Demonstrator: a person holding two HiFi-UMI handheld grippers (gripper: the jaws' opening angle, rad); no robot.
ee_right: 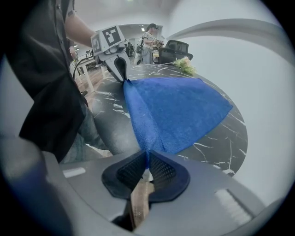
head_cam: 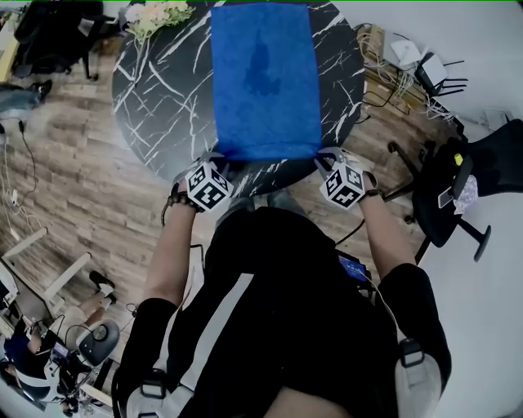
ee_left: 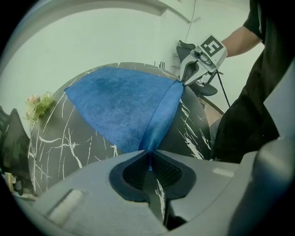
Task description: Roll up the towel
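Observation:
A blue towel (head_cam: 263, 77) lies spread flat on a round black marble table (head_cam: 155, 98). Its near edge hangs between the two grippers at the table's front rim. My left gripper (head_cam: 219, 166) is shut on the towel's near left corner (ee_left: 150, 150); the dark pads pinch the cloth. My right gripper (head_cam: 327, 163) is shut on the near right corner (ee_right: 147, 154). In the left gripper view the right gripper (ee_left: 186, 76) shows at the far end of the lifted edge. In the right gripper view the left gripper (ee_right: 120, 73) holds the other end. A darker patch marks the towel's middle.
A bunch of pale flowers (head_cam: 155, 16) lies at the table's far left edge. A black office chair (head_cam: 458, 184) stands to the right, with cables and boxes (head_cam: 400, 61) behind it. Wooden floor (head_cam: 73, 163) lies to the left. A person (ee_right: 150, 41) stands far back.

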